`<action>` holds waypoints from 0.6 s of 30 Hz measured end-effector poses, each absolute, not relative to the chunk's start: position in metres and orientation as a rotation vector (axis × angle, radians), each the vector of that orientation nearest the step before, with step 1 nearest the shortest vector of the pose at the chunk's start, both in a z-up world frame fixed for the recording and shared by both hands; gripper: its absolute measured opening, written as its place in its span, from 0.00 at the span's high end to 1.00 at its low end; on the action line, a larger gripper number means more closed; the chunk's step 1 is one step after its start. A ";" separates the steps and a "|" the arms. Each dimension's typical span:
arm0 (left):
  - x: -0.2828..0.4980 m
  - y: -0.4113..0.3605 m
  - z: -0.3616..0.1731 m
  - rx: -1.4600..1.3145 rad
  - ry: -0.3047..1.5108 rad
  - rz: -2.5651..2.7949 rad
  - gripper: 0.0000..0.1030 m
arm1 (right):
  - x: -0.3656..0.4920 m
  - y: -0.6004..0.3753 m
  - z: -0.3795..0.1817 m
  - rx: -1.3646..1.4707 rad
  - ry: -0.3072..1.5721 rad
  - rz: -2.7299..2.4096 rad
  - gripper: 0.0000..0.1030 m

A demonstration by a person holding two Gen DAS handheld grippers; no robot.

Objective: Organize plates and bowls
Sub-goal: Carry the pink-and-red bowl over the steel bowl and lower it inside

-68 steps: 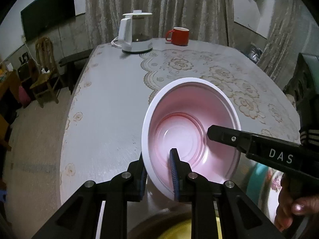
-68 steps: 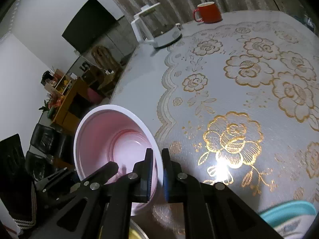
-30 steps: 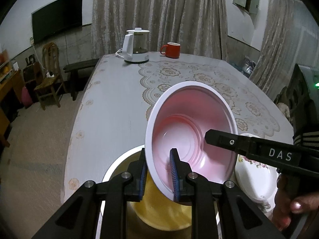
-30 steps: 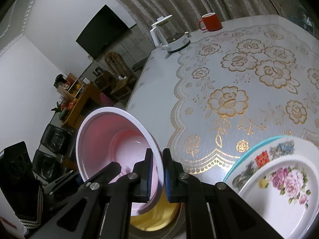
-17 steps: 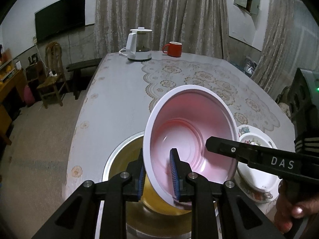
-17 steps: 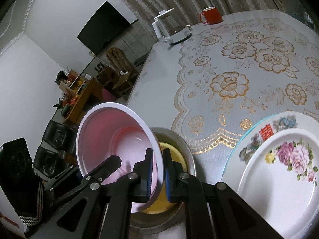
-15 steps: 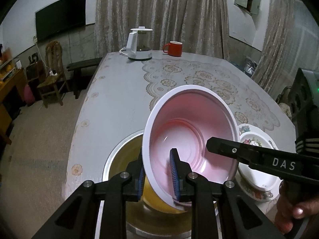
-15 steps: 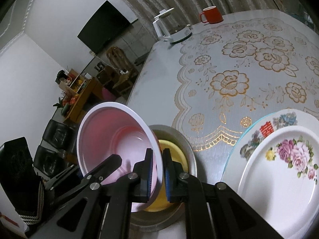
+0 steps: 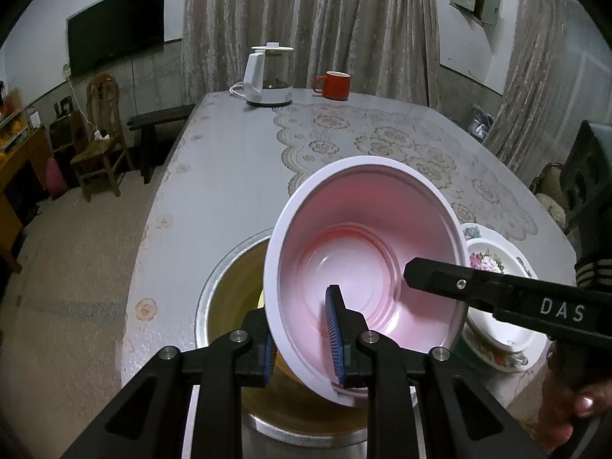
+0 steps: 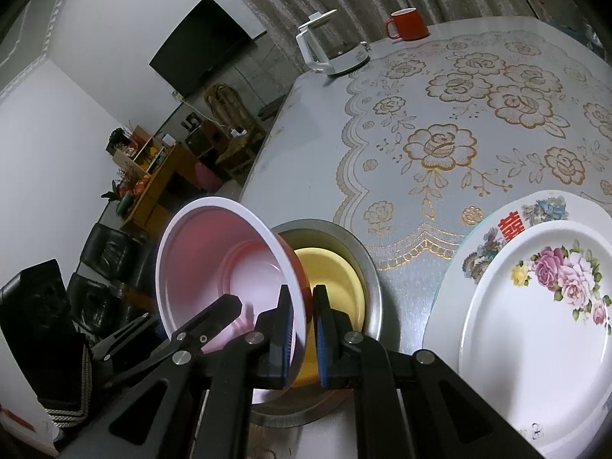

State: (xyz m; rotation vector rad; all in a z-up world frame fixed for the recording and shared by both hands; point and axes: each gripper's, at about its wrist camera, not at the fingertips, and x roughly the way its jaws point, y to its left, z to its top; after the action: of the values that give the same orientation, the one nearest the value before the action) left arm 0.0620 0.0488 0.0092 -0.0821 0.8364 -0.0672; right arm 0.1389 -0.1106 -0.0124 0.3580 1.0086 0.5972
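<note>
— Nearest the table's front edge: what are the two hand-held tools doing?

— Both pinch one pink bowl by its rim. The left gripper has one pad inside the wall and one outside, pressed onto the near rim; the right gripper clamps the rim on the opposite side the same way. The bowl hangs tilted, above a steel bowl with a yellow bowl nested in it.

— How would that pink bowl handle?

— It looks like thin plastic, light and a bit flexible, with a smooth wall, so a grip on the rim could slip or bow it. The rim seems the only place such pads can take it. Levelling it before it goes into the yellow one would likely help.

— And beside it?

— Just to the right, by the front edge, a flowered plate lies on a larger patterned plate; these look stiffer and breakable.

— Farther back?

— A lace-pattern cloth covers the right part of the table; at the far edge stand a white kettle and a red mug.
</note>
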 end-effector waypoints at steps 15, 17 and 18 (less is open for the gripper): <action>0.059 0.055 -0.008 -0.120 0.889 -0.085 0.79 | 0.136 -0.107 -0.027 0.351 1.061 0.598 0.89; 0.059 0.056 -0.010 -0.117 0.895 -0.086 0.79 | 0.135 -0.106 -0.028 0.351 1.070 0.599 0.88; 0.060 0.056 -0.011 -0.118 0.899 -0.086 0.79 | 0.135 -0.105 -0.029 0.350 1.073 0.600 0.87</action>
State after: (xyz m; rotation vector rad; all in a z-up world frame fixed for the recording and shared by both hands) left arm 0.0595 0.0558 -0.0107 -0.1183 0.8989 -0.0865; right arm 0.1350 -0.1054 -0.0291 0.3504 1.0732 0.6001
